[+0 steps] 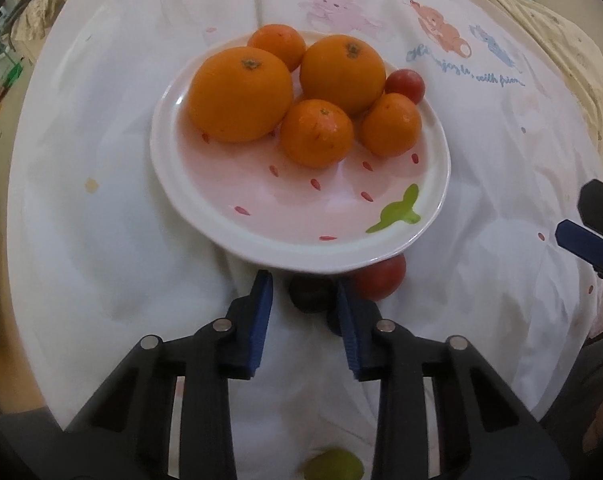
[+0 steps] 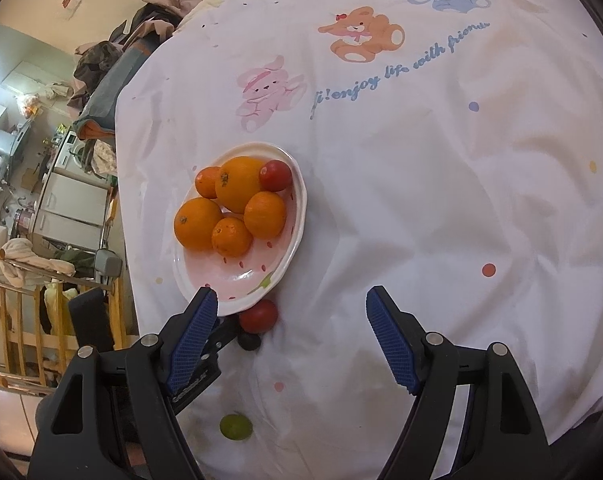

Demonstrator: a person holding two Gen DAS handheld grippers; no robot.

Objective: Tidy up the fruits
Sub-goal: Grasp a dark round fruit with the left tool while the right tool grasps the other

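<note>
A pink-and-white plate (image 1: pixel 261 216) on the white printed cloth holds two big oranges (image 1: pixel 240 94), three mandarins (image 1: pixel 316 133) and a red tomato (image 1: pixel 405 85). Just off the plate's near rim lie a second red tomato (image 1: pixel 381 278) and a small dark fruit (image 1: pixel 307 298). My left gripper (image 1: pixel 304 286) points down with its blue pads narrowly apart around the dark fruit. The fruit touches the right pad, and a sliver of cloth shows by the left pad. A green grape (image 2: pixel 236 426) lies nearer me. My right gripper (image 2: pixel 293 294) hovers open over bare cloth right of the plate.
The cloth's left edge (image 2: pixel 121 200) drops off beside the plate. Beyond it are a wooden rail (image 2: pixel 17 320) and kitchen units (image 2: pixel 73 204). A pile of clothes (image 2: pixel 113 60) sits at the far left corner. Bare cloth stretches right of the plate.
</note>
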